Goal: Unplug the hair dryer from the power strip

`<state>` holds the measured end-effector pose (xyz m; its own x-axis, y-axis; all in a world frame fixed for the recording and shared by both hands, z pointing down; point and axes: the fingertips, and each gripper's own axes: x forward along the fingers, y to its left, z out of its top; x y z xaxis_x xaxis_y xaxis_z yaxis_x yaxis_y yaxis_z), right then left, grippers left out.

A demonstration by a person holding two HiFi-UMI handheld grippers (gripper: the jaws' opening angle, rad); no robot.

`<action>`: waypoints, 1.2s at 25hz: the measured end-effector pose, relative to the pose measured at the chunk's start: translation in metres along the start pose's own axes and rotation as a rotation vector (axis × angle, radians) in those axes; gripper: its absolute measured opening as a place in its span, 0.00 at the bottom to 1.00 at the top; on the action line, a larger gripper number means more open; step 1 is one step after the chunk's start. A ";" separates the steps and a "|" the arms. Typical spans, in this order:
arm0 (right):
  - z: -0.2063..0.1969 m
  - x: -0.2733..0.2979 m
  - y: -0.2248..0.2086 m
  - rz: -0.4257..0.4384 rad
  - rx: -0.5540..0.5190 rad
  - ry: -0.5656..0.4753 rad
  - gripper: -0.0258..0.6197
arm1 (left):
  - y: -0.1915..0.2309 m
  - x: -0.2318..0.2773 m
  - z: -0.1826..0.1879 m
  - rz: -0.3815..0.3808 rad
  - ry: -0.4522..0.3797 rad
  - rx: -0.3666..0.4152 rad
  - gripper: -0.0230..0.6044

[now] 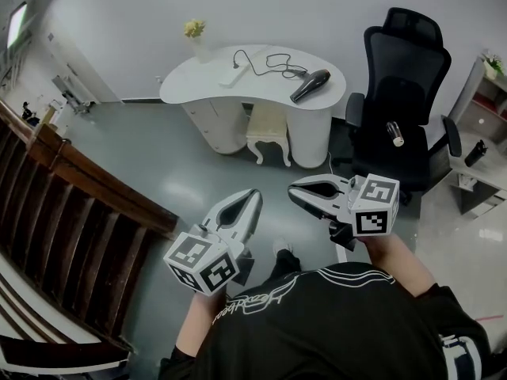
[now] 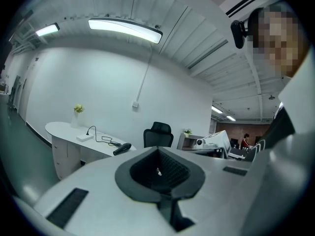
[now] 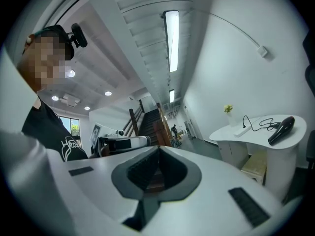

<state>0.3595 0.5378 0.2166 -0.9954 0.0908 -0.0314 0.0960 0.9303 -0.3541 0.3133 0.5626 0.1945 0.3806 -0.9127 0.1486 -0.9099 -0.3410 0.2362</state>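
Standing well apart from both tongs, the white desk [image 1: 198,85] lies straight ahead across open floor, with a black office chair [image 1: 400,93] beside its right end. The hair dryer [image 1: 310,85] lies slantwise near the desk's right edge, and its cord [image 1: 273,60] loops left to the power strip [image 1: 231,76]. The left gripper [image 1: 253,194] and right gripper [image 1: 293,188] are both closed and empty; the left seems nearer the strip.

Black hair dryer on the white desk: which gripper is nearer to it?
Right, slightly. The right gripper sits nearly in line with the black hair dryer; the left gripper is further left. Both are far from it.
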 end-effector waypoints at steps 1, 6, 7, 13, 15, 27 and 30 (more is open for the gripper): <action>0.002 0.001 -0.003 -0.005 0.003 -0.003 0.04 | 0.004 0.002 0.001 -0.001 -0.003 -0.007 0.04; 0.009 0.011 -0.030 -0.035 0.016 -0.005 0.04 | 0.029 0.020 0.008 -0.019 -0.004 -0.022 0.04; 0.009 0.014 -0.038 -0.040 0.021 -0.003 0.04 | 0.036 0.025 0.009 -0.021 -0.003 -0.021 0.04; 0.021 0.052 -0.108 -0.069 0.056 -0.002 0.04 | 0.105 0.069 0.019 -0.025 0.022 -0.039 0.04; 0.025 0.068 -0.138 -0.084 0.072 0.002 0.04 | 0.136 0.088 0.024 -0.024 0.028 -0.052 0.04; 0.075 0.178 -0.288 -0.151 0.071 0.027 0.04 | 0.314 0.169 0.071 -0.040 0.010 -0.121 0.04; 0.082 0.187 -0.305 -0.173 0.050 0.019 0.04 | 0.335 0.175 0.076 -0.042 0.003 -0.115 0.04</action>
<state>0.1437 0.2425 0.2422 -0.9968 -0.0615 0.0517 -0.0771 0.9137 -0.3989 0.0623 0.2711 0.2265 0.4189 -0.8974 0.1387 -0.8681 -0.3510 0.3511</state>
